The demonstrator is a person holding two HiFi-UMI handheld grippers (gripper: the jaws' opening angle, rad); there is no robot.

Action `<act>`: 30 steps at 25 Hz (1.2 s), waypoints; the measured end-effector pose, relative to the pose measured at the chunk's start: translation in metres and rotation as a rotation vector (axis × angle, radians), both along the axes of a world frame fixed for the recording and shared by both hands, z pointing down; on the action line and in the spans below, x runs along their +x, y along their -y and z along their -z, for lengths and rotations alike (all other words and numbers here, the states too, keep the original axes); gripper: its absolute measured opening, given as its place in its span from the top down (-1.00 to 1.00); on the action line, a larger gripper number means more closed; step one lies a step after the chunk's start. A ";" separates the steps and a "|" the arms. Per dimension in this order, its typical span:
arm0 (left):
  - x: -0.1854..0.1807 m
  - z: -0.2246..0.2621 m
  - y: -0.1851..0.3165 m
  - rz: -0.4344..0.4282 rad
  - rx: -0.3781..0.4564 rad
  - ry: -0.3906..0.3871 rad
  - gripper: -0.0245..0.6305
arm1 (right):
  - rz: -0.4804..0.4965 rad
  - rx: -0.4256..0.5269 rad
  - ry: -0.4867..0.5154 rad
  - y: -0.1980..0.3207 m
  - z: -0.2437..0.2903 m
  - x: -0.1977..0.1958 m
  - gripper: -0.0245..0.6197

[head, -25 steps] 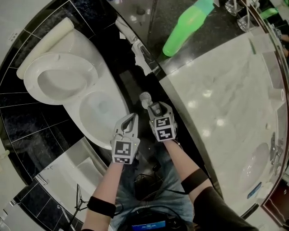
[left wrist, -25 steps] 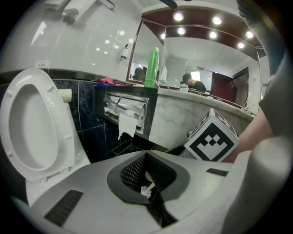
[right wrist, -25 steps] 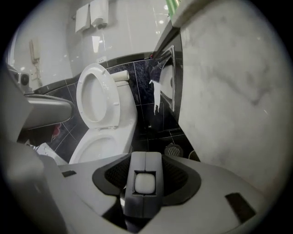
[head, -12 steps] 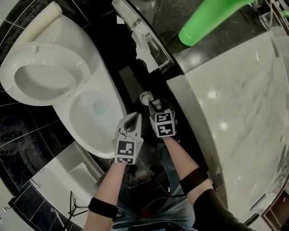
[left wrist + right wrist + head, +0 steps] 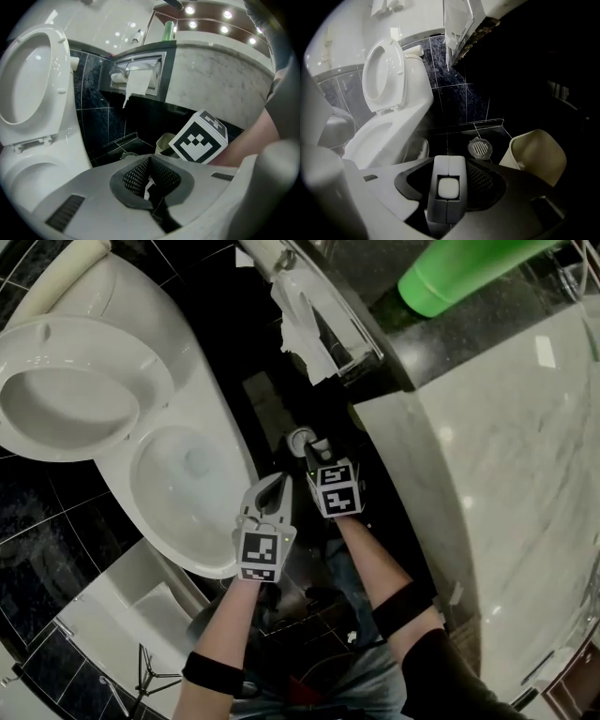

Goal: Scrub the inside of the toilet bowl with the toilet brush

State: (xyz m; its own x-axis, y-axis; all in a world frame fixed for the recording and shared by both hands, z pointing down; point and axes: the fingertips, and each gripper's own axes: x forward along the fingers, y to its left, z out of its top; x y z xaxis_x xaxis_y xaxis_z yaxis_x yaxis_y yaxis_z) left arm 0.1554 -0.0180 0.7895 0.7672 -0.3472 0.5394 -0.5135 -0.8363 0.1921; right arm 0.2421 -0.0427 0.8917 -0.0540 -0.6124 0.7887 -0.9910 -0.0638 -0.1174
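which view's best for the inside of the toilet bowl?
Head view: it looks straight down into the bowl. Right gripper view catches the inside at a shallow angle; left gripper view shows only the outside.

- Left gripper (image 5: pixel 274 484) and right gripper (image 5: pixel 315 450): both sinking toward the dark floor beside the toilet bowl (image 5: pixel 187 486), the right taking a grey handle (image 5: pixel 449 187) down between its jaws.
- Head view: dropping with them.
- Raised seat (image 5: pixel 141 369): sliding off the left edge.
- Green bottle (image 5: pixel 469 273): drifting into the top right corner.
- Hanging toilet paper (image 5: pixel 302 329): climbing toward the top edge.
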 end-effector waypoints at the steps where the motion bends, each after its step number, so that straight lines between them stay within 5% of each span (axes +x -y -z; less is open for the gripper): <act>1: 0.000 -0.003 0.000 0.002 -0.001 -0.001 0.92 | 0.007 -0.003 -0.002 0.001 -0.004 -0.001 0.27; 14: -0.003 -0.019 0.004 0.008 -0.006 0.000 0.92 | 0.075 -0.011 -0.051 0.011 -0.026 -0.010 0.21; 17: -0.004 -0.021 0.004 0.010 -0.009 0.002 0.92 | 0.072 -0.018 -0.054 0.010 -0.029 -0.008 0.01; 30: -0.008 -0.013 0.000 0.006 -0.020 0.005 0.92 | 0.076 -0.002 -0.051 0.006 -0.014 -0.010 0.00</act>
State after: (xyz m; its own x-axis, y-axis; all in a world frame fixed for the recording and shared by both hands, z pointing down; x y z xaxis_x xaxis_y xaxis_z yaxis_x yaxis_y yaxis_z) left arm 0.1475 -0.0177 0.8027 0.7622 -0.3411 0.5502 -0.5199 -0.8290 0.2063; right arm 0.2324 -0.0488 0.9058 -0.0596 -0.6061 0.7931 -0.9977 0.0113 -0.0664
